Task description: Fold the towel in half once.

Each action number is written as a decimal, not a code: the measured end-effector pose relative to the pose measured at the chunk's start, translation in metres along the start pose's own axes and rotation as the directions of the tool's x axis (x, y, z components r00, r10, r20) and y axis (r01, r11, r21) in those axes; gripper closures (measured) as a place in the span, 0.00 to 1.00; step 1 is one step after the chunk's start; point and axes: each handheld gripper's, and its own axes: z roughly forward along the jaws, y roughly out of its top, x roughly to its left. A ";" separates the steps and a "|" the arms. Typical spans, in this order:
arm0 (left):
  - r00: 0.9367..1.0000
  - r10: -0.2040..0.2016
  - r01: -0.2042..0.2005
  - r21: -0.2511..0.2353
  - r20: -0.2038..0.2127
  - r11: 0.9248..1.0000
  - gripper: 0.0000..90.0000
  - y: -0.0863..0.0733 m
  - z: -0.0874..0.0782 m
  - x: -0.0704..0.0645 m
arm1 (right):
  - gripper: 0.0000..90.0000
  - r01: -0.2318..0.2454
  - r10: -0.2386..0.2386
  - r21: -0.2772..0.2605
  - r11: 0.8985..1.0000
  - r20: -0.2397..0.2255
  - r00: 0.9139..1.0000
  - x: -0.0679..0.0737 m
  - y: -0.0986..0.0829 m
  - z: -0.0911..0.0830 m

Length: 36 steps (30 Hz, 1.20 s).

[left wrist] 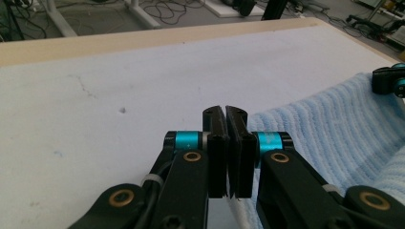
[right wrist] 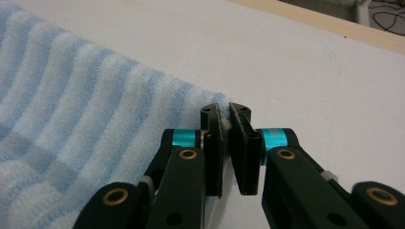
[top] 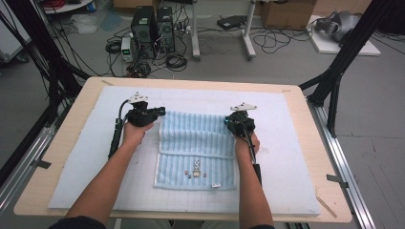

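Two far corners of the blue towel [top: 198, 143] sit clamped in our left gripper [top: 160, 112] and right gripper [top: 228, 119], the cloth lying flat toward us, ready to fold.

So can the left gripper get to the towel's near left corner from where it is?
Probably yes. The left gripper is shut on the towel at its far left corner, and the near left corner lies flat on the white mat with nothing between; it would have to let go first.
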 end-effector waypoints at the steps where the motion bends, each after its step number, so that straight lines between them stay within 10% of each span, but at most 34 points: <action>1: 1.000 0.006 -0.006 -0.001 0.005 1.000 0.96 -0.001 0.001 0.000 | 0.94 0.003 -0.003 -0.001 1.000 0.008 1.000 0.001 0.000 0.002; 8: 0.997 -0.080 0.080 0.048 -0.001 0.996 0.53 -0.005 -0.002 0.001 | 0.74 -0.035 0.034 -0.028 0.999 -0.028 0.999 0.005 0.000 -0.002; 24: 0.995 -0.056 0.060 -0.042 0.078 0.997 0.45 -0.029 -0.059 -0.036 | 0.64 -0.015 0.010 -0.082 0.996 -0.064 0.998 0.007 -0.019 -0.062; 36: 0.994 0.010 -0.015 0.042 0.113 0.999 0.45 -0.050 -0.074 -0.053 | 0.47 0.017 -0.029 -0.099 0.995 -0.123 0.992 0.022 -0.036 -0.089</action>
